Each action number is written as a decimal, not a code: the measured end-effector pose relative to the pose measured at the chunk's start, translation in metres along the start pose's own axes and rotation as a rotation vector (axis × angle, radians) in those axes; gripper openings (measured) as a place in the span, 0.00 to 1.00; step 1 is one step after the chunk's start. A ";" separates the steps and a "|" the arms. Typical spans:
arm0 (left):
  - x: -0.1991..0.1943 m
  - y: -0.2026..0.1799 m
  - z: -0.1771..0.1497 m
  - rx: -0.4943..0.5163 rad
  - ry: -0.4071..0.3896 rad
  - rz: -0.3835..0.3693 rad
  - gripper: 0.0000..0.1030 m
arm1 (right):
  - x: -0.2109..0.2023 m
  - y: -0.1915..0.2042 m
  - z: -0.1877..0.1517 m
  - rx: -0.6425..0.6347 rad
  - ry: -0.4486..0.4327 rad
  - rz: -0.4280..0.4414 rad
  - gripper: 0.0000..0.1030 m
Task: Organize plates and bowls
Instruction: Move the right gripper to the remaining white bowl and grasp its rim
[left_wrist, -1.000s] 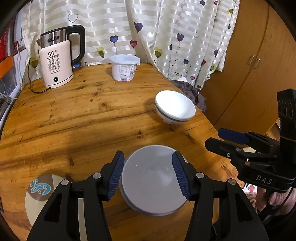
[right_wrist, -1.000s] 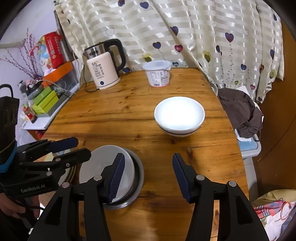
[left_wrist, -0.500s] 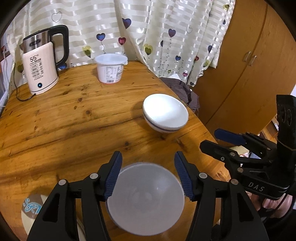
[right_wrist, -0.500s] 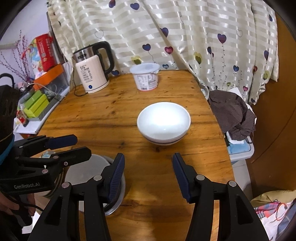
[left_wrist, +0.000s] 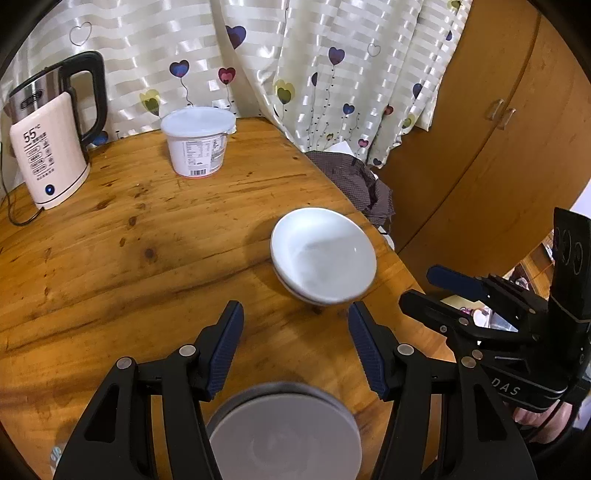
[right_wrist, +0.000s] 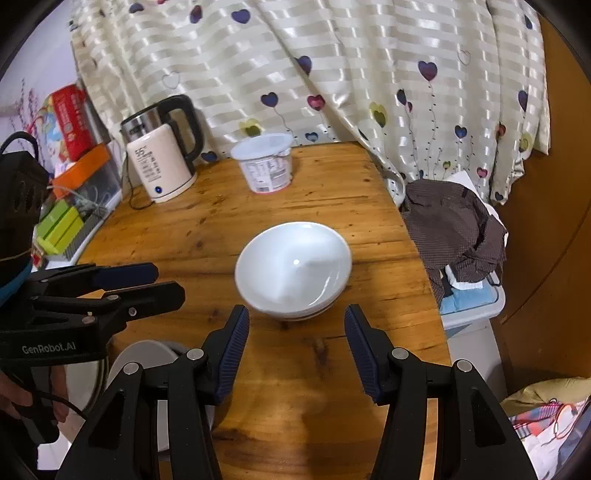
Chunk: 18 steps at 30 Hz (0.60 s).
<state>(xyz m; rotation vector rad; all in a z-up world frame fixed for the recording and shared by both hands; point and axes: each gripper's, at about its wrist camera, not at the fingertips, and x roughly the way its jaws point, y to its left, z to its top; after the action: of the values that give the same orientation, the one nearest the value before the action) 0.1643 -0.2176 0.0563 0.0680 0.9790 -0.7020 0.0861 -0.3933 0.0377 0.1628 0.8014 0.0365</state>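
Observation:
A white bowl stands upright on the wooden table near its right edge. My left gripper is open and holds nothing; the white bowl lies just beyond its right fingertip. A grey bowl sits low in the left wrist view, under the gripper's body and behind its fingers. My right gripper is open and empty, its tips just short of the white bowl. In the right wrist view the grey bowl rests at the table's near left, partly hidden, with the left gripper above it. The right gripper shows at the right of the left wrist view.
A cream electric kettle and a white lidded tub stand at the back by the heart-print curtain. A brown cloth lies on a box past the table's right edge. Boxes crowd a shelf to the left.
The left gripper has left the grey bowl that was between its fingers and moved toward the white bowl. The right gripper has also come closer to the white bowl.

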 end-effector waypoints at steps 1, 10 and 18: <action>0.002 0.000 0.002 -0.003 0.006 0.001 0.58 | 0.001 -0.003 0.001 0.005 0.000 -0.002 0.52; 0.032 0.013 0.014 -0.077 0.063 -0.014 0.58 | 0.017 -0.020 0.005 0.059 0.024 0.018 0.40; 0.051 0.019 0.024 -0.097 0.089 -0.029 0.58 | 0.036 -0.034 0.011 0.125 0.053 0.053 0.32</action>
<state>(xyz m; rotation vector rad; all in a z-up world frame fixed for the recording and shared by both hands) 0.2114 -0.2375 0.0259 0.0003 1.1001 -0.6815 0.1182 -0.4250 0.0139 0.3019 0.8524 0.0409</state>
